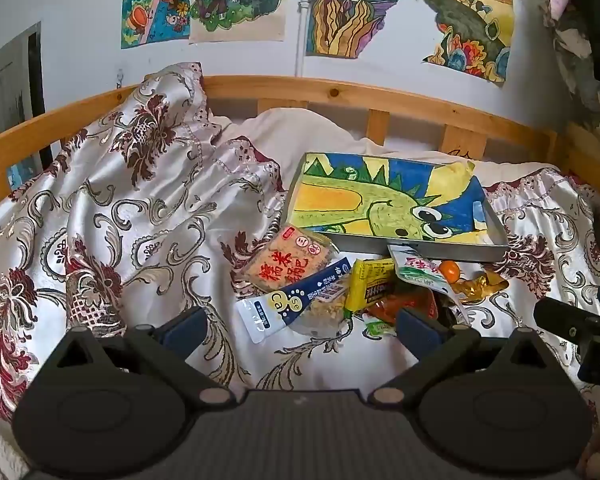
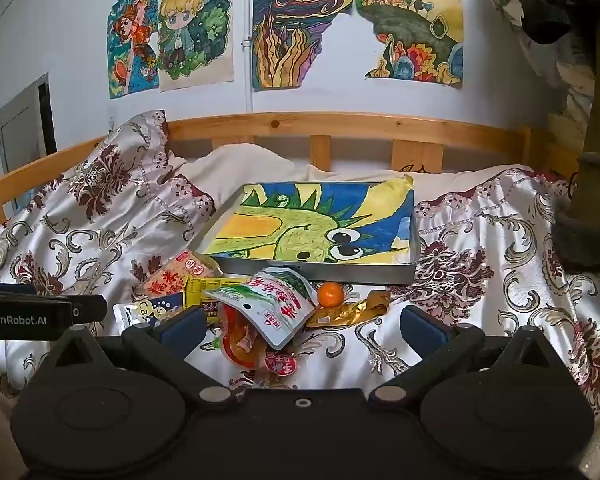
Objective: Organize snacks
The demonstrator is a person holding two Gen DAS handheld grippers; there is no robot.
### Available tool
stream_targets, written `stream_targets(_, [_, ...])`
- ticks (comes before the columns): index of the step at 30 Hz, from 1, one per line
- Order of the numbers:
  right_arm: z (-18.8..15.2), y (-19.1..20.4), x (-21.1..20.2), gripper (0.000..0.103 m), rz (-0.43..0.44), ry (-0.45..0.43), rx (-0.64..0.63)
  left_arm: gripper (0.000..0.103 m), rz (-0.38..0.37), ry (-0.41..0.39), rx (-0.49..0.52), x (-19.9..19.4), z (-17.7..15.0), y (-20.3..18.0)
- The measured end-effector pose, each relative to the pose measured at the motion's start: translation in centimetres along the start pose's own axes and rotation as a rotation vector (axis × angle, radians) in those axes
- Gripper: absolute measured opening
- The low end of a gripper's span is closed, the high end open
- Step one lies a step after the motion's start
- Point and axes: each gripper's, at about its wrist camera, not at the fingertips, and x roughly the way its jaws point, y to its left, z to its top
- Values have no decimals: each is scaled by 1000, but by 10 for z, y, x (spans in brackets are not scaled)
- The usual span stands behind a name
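A pile of snack packets lies on the patterned bedspread in front of a shallow grey tray (image 1: 440,249) (image 2: 320,273) lined with a dinosaur drawing. In the pile are an orange rice-cracker pack (image 1: 288,261) (image 2: 168,278), a blue-and-white packet (image 1: 296,300), a yellow bar (image 1: 370,286), a white-green pouch (image 2: 268,304) (image 1: 418,270), a red pack (image 2: 252,344), a small orange fruit (image 2: 330,293) (image 1: 449,270) and a gold wrapper (image 2: 348,312). My left gripper (image 1: 300,326) stands open just short of the blue-and-white packet. My right gripper (image 2: 302,326) is open too, its fingers on either side of the pouch and red pack, touching nothing.
The bed has a wooden rail (image 2: 340,124) along the wall, where several drawings hang. A crumpled floral cover (image 1: 120,200) rises on the left. Hanging clothes (image 2: 580,160) crowd the right side. Each gripper shows at the edge of the other's view.
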Motion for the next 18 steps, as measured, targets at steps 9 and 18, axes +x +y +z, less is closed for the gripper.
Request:
stream_targets(9, [0, 0, -1, 102, -1, -10, -2, 103, 2, 1, 0, 0, 0, 0])
stream_targets(18, [0, 0, 0, 102, 0, -9, -2, 103, 1, 1, -1, 0, 0, 0])
